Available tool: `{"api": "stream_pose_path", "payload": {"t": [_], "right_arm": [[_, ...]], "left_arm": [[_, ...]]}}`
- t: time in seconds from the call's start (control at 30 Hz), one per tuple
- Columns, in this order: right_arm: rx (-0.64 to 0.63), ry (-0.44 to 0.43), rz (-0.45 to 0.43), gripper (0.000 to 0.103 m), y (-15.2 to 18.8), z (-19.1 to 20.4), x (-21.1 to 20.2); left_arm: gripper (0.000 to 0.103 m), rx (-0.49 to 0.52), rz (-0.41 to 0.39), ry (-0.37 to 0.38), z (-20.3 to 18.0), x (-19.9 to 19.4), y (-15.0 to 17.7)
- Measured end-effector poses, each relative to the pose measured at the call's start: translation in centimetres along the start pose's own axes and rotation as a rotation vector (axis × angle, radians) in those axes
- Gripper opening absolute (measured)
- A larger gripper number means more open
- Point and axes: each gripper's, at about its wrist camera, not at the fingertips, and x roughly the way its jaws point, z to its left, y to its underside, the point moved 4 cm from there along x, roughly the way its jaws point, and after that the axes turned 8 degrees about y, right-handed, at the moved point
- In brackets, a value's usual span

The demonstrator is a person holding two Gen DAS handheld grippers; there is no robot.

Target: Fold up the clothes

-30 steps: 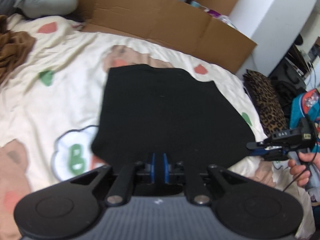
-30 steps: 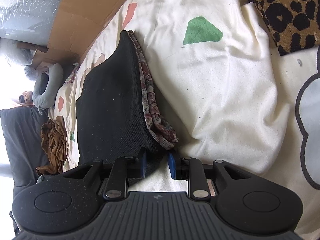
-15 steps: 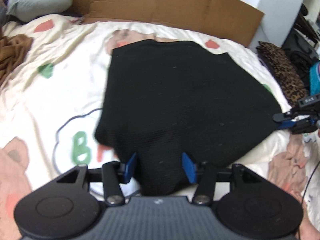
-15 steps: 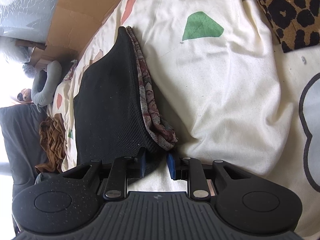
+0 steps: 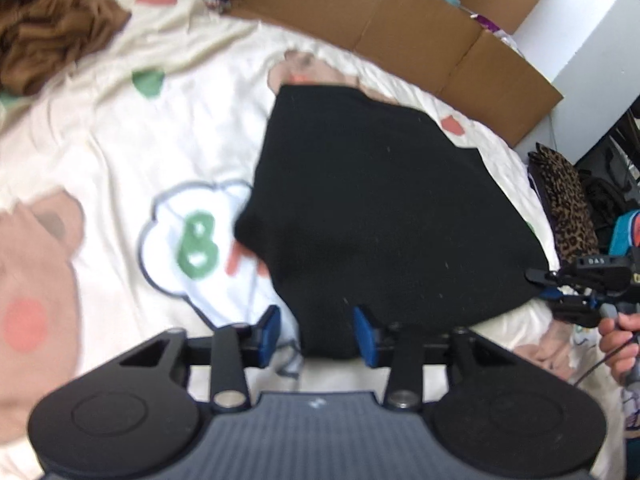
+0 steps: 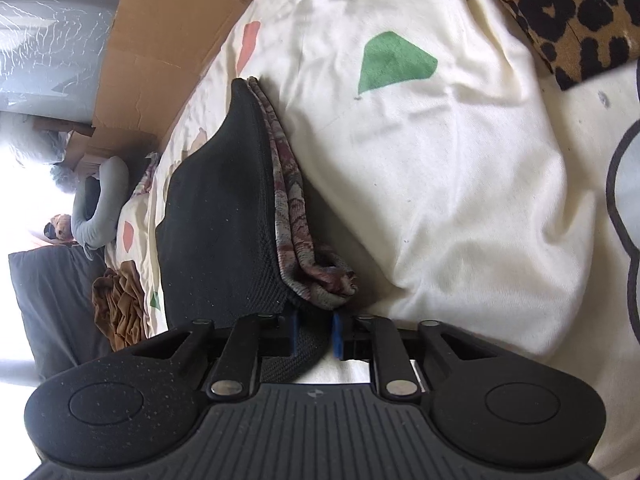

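A black knit garment [image 5: 380,208] lies folded flat on the cream printed bedsheet [image 5: 120,128]. My left gripper [image 5: 317,332] straddles its near corner. The jaws are closing; the right pad touches the cloth and the left pad still stands clear of it. In the right wrist view the garment [image 6: 224,220] shows a patterned red-grey layer [image 6: 296,232] under its edge. My right gripper [image 6: 315,332] has its jaws closing, pinched on the black corner. In the left wrist view, the right gripper [image 5: 560,284] sits at the garment's right corner with a hand [image 5: 620,340] holding it.
A crumpled brown garment [image 5: 52,28] lies at the far left of the bed. A cardboard sheet [image 5: 392,12] lines the far edge. A leopard-print cloth [image 5: 568,200] lies off the right side. A grey pillow [image 6: 100,204] rests at the bed's far end.
My left gripper went from shut to wide apart, then narrowed, sinking over the garment's near corner. The right gripper stayed put and its pads drew closer on the cloth.
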Motion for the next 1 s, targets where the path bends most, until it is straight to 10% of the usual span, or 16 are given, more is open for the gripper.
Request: {"api": "stream_pose_path", "payload": {"t": [0.23, 0.63, 1.0], "right_arm": [[-0.035, -0.004, -0.019, 0.006, -0.6, 0.8, -0.6], [-0.077, 0.05, -0.1, 0.005, -4.0, 1.4, -2.4], [-0.127, 0.091, -0.147, 0.005, -8.0, 3.0, -2.9]], "left_arm": [[0.01, -0.156, 0.014, 0.068, 0.7, 0.9, 1.2], [0.007, -0.489, 0.083, 0.195, -0.6, 2.2, 4.6], [0.007, -0.622, 0.222, 0.099, -4.1, 4.9, 4.4]]}}
